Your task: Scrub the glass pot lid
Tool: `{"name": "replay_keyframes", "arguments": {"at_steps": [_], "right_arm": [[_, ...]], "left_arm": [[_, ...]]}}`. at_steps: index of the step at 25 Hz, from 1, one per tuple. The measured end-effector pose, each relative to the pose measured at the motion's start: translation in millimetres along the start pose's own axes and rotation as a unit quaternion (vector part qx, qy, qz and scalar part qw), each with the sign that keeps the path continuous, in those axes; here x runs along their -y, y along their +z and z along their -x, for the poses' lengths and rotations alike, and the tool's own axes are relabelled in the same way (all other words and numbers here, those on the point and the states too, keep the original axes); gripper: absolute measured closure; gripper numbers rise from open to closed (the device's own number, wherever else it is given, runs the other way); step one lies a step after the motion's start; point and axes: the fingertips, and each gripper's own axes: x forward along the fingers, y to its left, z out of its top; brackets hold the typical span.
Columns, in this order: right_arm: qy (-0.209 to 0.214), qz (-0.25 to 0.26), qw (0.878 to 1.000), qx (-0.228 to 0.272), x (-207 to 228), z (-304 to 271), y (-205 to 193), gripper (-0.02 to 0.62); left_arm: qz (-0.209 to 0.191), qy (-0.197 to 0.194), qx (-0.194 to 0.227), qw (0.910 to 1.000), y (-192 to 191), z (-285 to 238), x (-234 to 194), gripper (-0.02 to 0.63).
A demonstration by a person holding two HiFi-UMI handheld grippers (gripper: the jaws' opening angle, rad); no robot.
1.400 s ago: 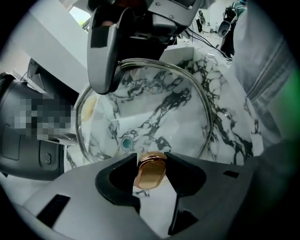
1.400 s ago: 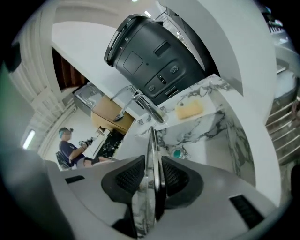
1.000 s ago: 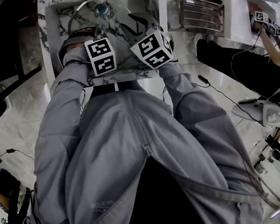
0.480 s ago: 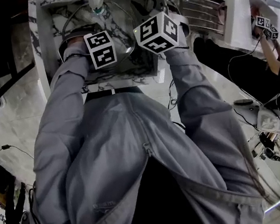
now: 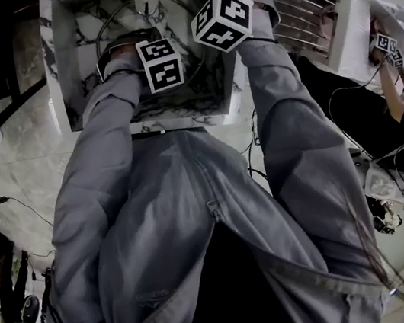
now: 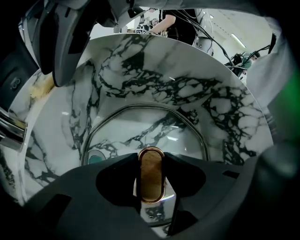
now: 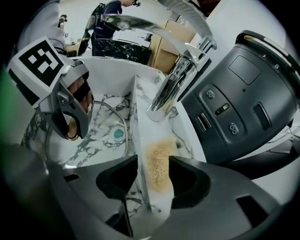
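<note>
My right gripper (image 7: 153,180) swung over to the sponge (image 7: 157,157), jaws just opening, empty; left gripper (image 6: 151,183) clamped the lid knob (image 6: 150,168), so a pickup looked next

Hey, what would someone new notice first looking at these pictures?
The black-veined white marble sink basin dominates, with a round metal-rimmed glass pot lid in it. The left hand-held gripper is clamped on the lid's gold-rimmed wooden knob. The right hand-held gripper, its jaws just opening, hovers over a tan sponge-like pad on the basin's ledge, not gripping it.
</note>
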Motion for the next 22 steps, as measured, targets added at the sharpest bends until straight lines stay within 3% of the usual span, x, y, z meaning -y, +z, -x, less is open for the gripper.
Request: {"name": "replay_keyframes", "arguments": {"at_steps": [4,9,15,18,22], "right_arm": [[-0.002,0.008,1.000,-0.012,-3,-11,-4,0.402],[-0.019,0.005,1.000,-0.016,-2,-11,-2,0.430],[-0.041,0.000,0.999,0.007,-10,6,6,0.543],[-0.048,-0.010,0.998,0.028,-16,19,16,0.548],[-0.046,-0.010,0.998,0.049,-33,32,35,0.548]], "left_arm": [[0.016,0.007,0.013,0.9998,4,-4,-1,0.417],[0.059,0.011,0.060,0.9964,8,-1,-3,0.408],[0.161,0.018,0.122,0.9793,-3,26,-9,0.382],[0.202,0.046,0.141,0.9681,-20,44,-12,0.385],[0.246,0.125,0.181,0.9439,-42,76,-23,0.563]]}}
